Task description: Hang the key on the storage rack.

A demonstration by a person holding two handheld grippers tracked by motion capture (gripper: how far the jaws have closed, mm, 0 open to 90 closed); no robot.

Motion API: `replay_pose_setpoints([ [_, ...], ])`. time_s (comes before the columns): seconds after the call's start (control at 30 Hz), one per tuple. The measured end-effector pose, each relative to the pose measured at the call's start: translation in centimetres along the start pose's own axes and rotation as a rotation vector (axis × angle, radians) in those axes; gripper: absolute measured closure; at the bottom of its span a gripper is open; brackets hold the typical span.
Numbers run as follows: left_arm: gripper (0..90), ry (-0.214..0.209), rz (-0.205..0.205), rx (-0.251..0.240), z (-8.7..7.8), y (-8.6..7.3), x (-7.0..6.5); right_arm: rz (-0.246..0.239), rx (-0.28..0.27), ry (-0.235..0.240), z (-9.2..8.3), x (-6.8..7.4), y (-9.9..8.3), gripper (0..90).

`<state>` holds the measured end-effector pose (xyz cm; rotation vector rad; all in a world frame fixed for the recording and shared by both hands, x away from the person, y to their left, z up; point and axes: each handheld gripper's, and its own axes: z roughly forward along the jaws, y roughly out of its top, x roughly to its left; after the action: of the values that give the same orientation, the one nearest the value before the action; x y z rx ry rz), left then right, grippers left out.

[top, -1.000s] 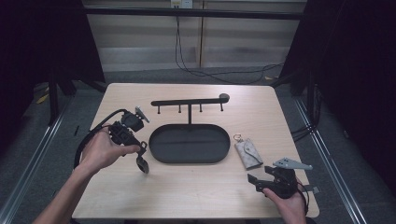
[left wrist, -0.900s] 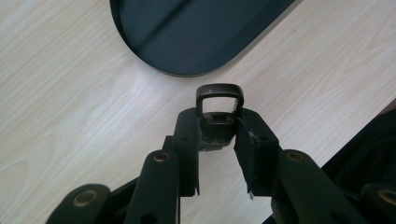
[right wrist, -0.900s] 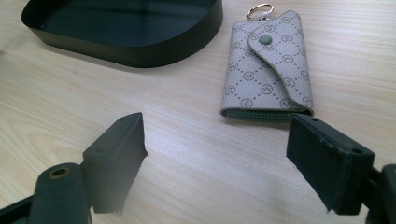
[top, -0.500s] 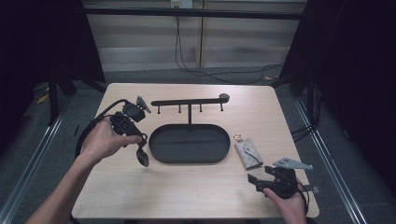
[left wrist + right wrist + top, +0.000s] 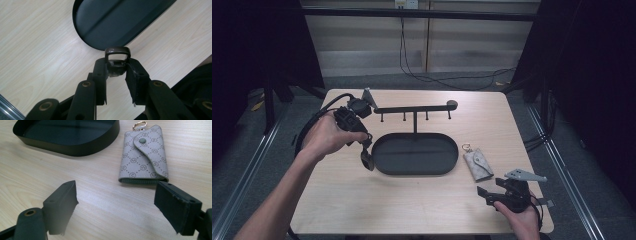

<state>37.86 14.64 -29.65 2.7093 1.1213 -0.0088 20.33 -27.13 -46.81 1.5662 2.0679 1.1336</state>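
In the high view, the left gripper (image 5: 362, 150) sits at centre left of the frame, held in the person's left hand (image 5: 326, 138) above the wooden table (image 5: 337, 200). A small dark object (image 5: 367, 160) hangs from its tips, just beside the left end of the black oval tray (image 5: 384, 165). Behind the tray, a black hook rack (image 5: 414, 108) stands upright. The right gripper (image 5: 486, 195) rests at the lower right, and the grey key pouch (image 5: 477, 163) lies flat between it and the tray's right end.

In the left gripper view, the jaws are clamped on the dark object (image 5: 116, 67), whose brown loop (image 5: 117, 50) sticks out past the tips in mid-frame. The tray (image 5: 100, 25) fills the upper part.

In the right gripper view, the jaws stand wide apart and have just been opening, with bare table between them. The patterned key pouch (image 5: 145, 157) lies at upper right, just ahead of the right-hand jaw, snap closed, with its gold ring (image 5: 140, 124) towards the top edge. The tray (image 5: 75, 146) occupies the upper left.
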Motion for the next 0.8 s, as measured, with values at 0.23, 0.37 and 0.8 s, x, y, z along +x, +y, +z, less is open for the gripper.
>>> replay_pose_setpoints([
  [0.23, 70.6, -0.009, -0.014, 0.014, -0.2, 1.3, 0.8, 0.0, -0.001, 0.005, 0.0, 0.0, 0.0, 18.0],
  [0.37, 70.6, -0.004, -0.024, 0.026, -0.2, 2.1, 1.2, -0.003, -0.002, 0.006, 0.0, 0.0, 0.0, 18.0],
  [0.8, 70.7, -0.008, -0.059, 0.033, 0.2, 4.3, 1.8, -0.002, -0.003, 0.009, -0.1, 0.0, 0.0, 17.9],
])
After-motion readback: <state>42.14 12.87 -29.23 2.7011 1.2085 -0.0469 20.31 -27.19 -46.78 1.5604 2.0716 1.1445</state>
